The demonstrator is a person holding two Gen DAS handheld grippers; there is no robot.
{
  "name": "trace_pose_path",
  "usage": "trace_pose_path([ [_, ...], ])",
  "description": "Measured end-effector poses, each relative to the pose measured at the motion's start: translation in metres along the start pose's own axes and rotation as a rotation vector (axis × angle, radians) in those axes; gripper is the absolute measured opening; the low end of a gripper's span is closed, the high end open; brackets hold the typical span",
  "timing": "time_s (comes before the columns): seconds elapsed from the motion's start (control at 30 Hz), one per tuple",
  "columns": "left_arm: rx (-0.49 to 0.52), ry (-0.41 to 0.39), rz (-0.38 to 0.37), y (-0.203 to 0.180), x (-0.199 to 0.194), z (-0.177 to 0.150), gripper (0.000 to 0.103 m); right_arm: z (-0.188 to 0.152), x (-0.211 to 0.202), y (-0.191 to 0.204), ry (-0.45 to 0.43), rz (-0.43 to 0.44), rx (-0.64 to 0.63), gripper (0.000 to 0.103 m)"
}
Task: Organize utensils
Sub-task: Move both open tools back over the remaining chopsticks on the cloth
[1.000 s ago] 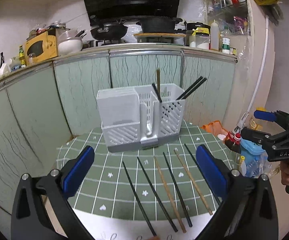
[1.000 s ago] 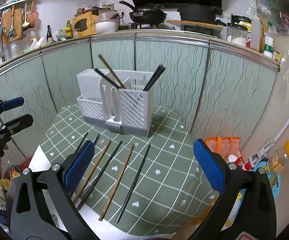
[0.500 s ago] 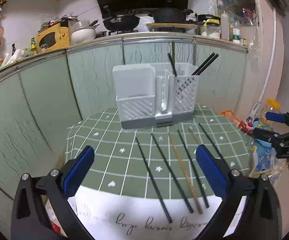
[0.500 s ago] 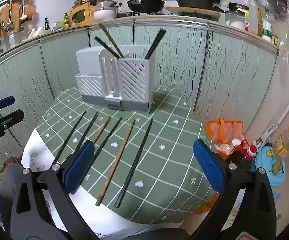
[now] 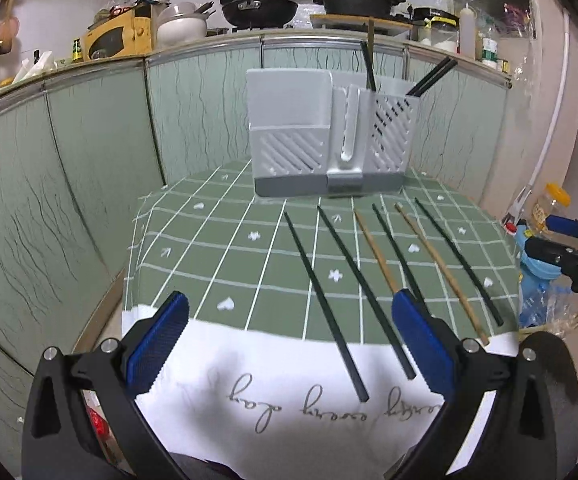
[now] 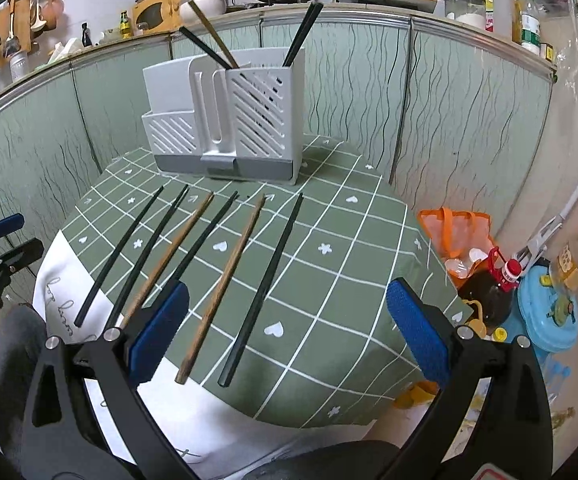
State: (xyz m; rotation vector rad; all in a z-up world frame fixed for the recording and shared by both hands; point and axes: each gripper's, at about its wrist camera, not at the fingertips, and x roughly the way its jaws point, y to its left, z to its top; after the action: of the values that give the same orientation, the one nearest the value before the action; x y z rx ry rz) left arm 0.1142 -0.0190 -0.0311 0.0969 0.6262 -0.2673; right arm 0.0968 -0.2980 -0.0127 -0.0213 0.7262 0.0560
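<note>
Both grippers, left gripper and right gripper, are held wide and empty. Six loose chopsticks lie at twelve o'clock, long axes aimed at the white slatted plastic utensil caddy; the right is judged nearer.

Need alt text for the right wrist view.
Six chopsticks, four black and two wooden, lie side by side on a green checked tablecloth before a white utensil holder holding more chopsticks. The open right tool hovers over them.
</note>
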Motion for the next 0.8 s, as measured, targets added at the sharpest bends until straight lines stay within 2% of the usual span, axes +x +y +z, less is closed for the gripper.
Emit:
trace_pose_path([
  [0.33, 0.063, 0.027, 0.044, -0.022, 0.014, -0.027, 0.098, -0.026, 0.016, 0.002, 0.035, -0.001, 0.016, 0.095],
  [0.4, 0.061, 0.038, 0.04, -0.025, 0.018, -0.031, 0.089, -0.03, 0.017, 0.002, 0.039, 0.003, 0.018, 0.095],
  [0.53, 0.039, 0.07, 0.031, -0.029, 0.027, -0.04, 0.08, -0.035, 0.02, 0.003, 0.044, 0.006, 0.016, 0.095],
  [0.6, 0.032, 0.085, 0.022, -0.03, 0.031, -0.042, 0.07, -0.036, 0.02, 0.002, 0.044, 0.013, 0.025, 0.095],
  [0.8, 0.038, 0.091, 0.022, -0.038, 0.041, -0.05, 0.053, -0.038, 0.02, 0.0, 0.042, 0.012, 0.029, 0.095],
])
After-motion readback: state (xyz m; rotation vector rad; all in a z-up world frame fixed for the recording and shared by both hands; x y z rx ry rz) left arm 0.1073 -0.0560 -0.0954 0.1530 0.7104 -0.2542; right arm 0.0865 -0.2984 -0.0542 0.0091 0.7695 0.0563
